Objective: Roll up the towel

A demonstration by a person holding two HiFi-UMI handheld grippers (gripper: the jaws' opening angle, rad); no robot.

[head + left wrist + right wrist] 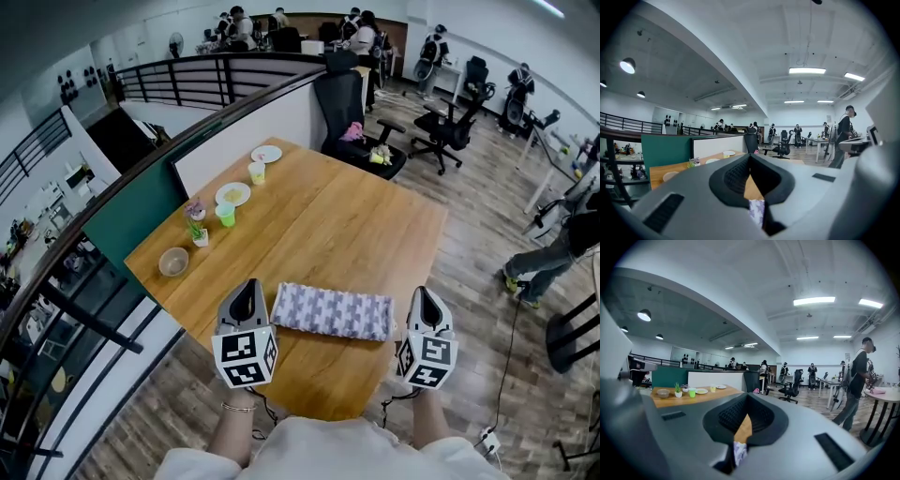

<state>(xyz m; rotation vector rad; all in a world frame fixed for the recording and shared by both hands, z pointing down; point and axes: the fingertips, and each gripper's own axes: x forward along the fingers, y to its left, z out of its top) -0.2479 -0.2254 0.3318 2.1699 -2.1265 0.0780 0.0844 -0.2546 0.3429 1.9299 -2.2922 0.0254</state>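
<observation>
Both the left tongs (247, 286) and the right tongs (422, 293) are pinched shut and empty, sitting at 9 and 3 o'clock of the folded towel (333, 311) near the surface's (328, 220) 6 o'clock edge, and it looks light and floppy, so probably nip one short end's corners.

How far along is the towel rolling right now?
Done: the towel lies as a flat, folded strip near the front edge of the table. In hand: nothing. The left gripper and right gripper are shut, one off each short end, and neither appears to hold cloth. Left: the whole roll, since no rolled end shows yet.
</observation>
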